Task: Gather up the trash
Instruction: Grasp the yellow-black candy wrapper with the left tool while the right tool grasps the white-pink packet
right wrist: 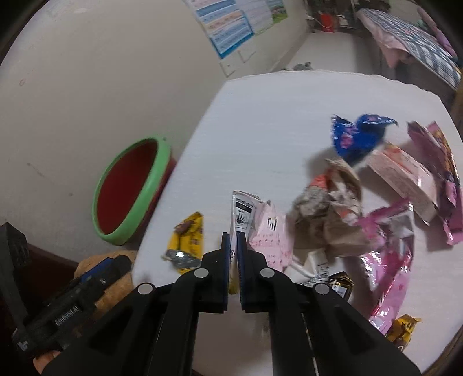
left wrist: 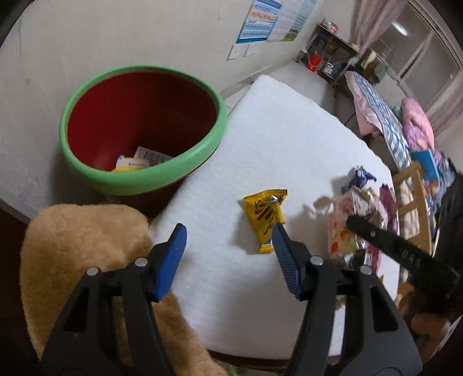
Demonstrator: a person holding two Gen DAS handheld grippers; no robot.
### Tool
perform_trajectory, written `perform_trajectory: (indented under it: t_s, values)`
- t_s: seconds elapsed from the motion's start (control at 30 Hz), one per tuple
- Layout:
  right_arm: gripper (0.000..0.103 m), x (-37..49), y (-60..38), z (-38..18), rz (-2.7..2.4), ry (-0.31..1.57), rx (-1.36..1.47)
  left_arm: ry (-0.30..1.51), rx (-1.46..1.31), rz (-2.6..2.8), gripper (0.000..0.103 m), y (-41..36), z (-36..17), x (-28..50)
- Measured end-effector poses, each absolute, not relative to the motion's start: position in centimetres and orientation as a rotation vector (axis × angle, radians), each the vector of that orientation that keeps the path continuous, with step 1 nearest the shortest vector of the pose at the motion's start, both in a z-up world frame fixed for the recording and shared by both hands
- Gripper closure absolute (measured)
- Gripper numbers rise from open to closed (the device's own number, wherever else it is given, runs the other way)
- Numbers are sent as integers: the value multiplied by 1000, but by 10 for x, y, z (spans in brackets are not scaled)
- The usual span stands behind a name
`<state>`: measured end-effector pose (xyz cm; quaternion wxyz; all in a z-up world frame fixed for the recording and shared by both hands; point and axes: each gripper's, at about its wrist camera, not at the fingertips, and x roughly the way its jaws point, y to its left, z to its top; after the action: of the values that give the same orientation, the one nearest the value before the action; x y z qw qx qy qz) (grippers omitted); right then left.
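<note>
A few wrappers are lying in the green-rimmed red plastic bin (left wrist: 139, 185), many crumpled wrappers (right wrist: 332, 211) are waiting on the white table (left wrist: 289, 138), the left gripper (left wrist: 228, 245) is gaping empty, and the right gripper (right wrist: 233, 245) is pinching a white-and-pink packet (right wrist: 246, 214).

From my seat, a tan plush cushion (left wrist: 81, 240) sits at seven o'clock. Posters (left wrist: 272, 17) hang on the wall at twelve; a bed (left wrist: 385, 121) and a cluttered shelf (left wrist: 332, 55) at two.

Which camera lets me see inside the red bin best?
The left wrist view: the bin faces the camera, showing wrappers at its bottom. The right wrist view shows the bin tilted sideways, its bottom hidden.
</note>
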<state>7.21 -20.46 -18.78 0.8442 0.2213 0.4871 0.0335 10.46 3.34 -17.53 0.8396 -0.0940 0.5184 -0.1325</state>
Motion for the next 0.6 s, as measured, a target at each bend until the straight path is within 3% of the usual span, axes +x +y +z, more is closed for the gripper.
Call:
perform_trajectory:
  t_s: [0.5, 0.57, 0.6]
  values:
    - [97, 78, -219, -182, 62, 1008, 453, 1181, -89, -377, 46, -31, -208, 140]
    - [97, 78, -219, -178, 65, 998, 450, 1224, -51, -382, 69, -40, -222, 146]
    - [97, 76, -219, -175, 66, 984, 445, 1245, -36, -382, 73, -42, -229, 148]
